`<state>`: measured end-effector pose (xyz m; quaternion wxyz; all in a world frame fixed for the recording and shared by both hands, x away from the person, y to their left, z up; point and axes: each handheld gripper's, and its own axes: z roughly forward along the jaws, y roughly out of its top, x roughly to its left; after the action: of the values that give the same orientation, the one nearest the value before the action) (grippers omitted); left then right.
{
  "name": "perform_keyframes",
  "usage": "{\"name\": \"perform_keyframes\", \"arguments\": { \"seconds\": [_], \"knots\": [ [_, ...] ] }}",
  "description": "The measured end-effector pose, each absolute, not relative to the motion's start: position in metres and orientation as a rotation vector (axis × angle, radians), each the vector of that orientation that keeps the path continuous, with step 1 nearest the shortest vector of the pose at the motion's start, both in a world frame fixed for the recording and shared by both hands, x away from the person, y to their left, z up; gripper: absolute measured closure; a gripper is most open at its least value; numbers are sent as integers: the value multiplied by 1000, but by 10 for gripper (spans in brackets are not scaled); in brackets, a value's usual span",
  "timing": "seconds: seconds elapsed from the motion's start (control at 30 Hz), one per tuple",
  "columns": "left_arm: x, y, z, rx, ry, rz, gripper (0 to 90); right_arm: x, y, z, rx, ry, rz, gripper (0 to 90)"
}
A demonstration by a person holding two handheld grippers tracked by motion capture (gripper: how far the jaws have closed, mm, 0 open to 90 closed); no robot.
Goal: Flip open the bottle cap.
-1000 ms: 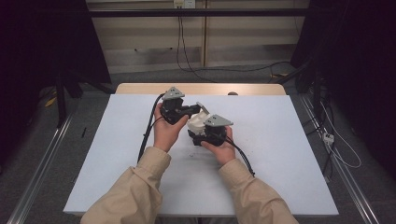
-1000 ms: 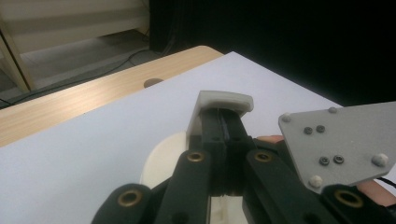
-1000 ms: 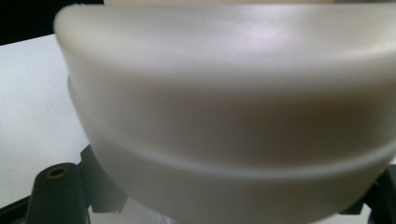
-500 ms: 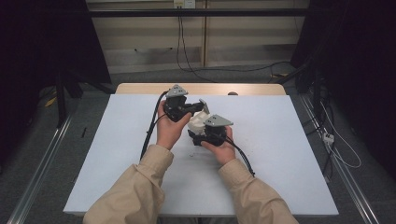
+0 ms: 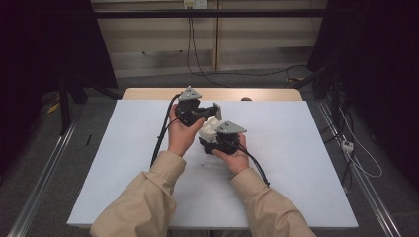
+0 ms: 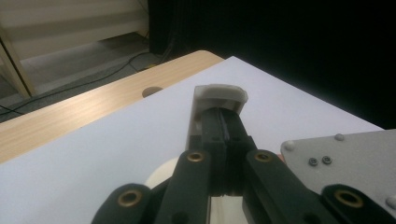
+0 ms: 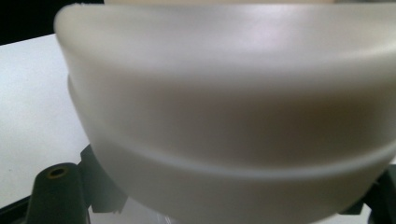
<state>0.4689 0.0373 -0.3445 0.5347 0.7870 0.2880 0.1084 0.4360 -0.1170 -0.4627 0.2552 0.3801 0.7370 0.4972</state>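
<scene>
We see a person seated at a white table [image 5: 296, 163], one gripper in each hand, both raised near the middle of the tabletop.

Left gripper [image 5: 213, 109]: held in the left hand [image 5: 182, 134], jaws pointing across toward the right side of the table. In the left gripper view the two black jaws are clenched tight together, pads meeting flat. A small pale cap-shaped piece [image 6: 221, 94] sits at the jaw tips; we cannot tell whether it is pinched or only resting there. A black cable [image 5: 162, 136] trails from this gripper down along the sleeve.

Right gripper [image 5: 211, 139]: held in the right hand [image 5: 236, 157], just beside and below the left one, its grey plate [image 5: 229, 128] on top. Its jaws are clamped on a white cup-like container [image 5: 209, 128], which lies between the two grippers, lifted off the table. In the right gripper view the container's [image 7: 224, 116] smooth, rounded wall sits very close to the camera, blurred, with a ridge running round it.

Both beige sleeves [image 5: 143, 202] come in from the bottom edge. A round hole [image 6: 152, 91] shows in the wooden strip beyond the white surface.
</scene>
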Motion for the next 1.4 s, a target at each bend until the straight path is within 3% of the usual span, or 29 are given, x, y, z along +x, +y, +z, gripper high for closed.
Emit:
{"name": "perform_keyframes", "arguments": {
  "seconds": [1.4],
  "knots": [
    [485,18,-348,1900,677,239,900,436,-117,-463,1036,2002,1356,185]
  ]
}}
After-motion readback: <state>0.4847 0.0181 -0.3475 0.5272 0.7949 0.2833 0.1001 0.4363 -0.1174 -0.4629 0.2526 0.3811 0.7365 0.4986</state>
